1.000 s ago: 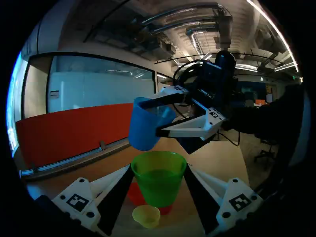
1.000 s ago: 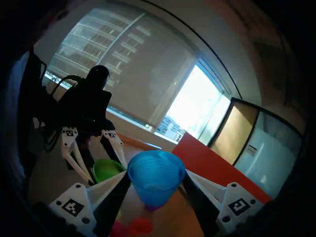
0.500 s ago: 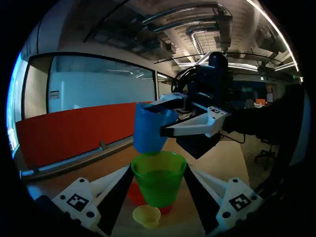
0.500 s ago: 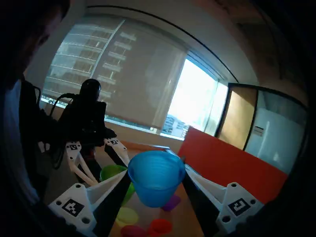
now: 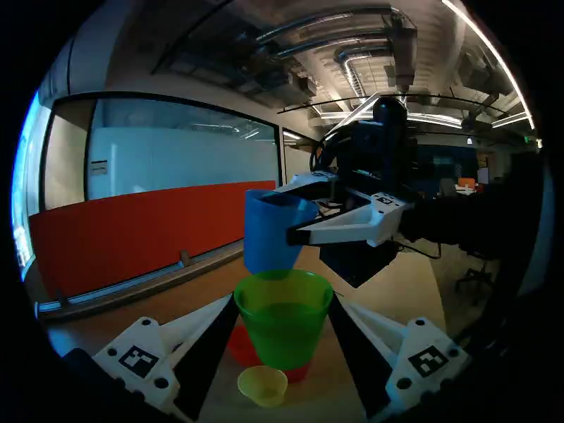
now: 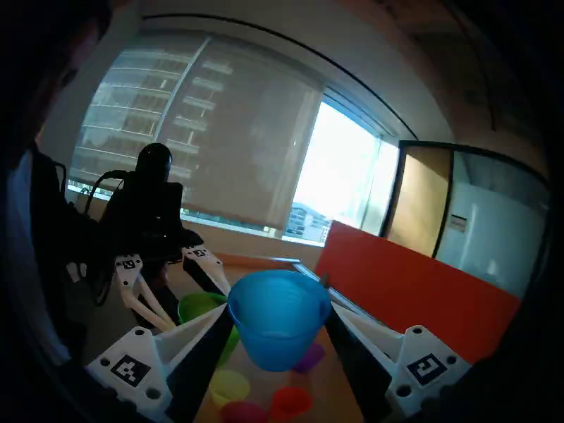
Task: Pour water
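Close fisheye views, face to face; blue cup [image 5: 270, 233], green cup [image 5: 283, 321] in both.

Surface: pale wooden tabletop [image 5: 405, 282].
Yellow cup: small yellow plastic cup [image 5: 262, 385], standing mouth up on the tabletop.
Red cup: red plastic cup [image 5: 242, 345], just beside the yellow one, partly hidden.
Pink cup: pink plastic cup [image 6: 243, 412], seen between yellow and red in the right gripper view.
Purple cup: purple plastic cup [image 6: 309, 358], farther back, near the others.
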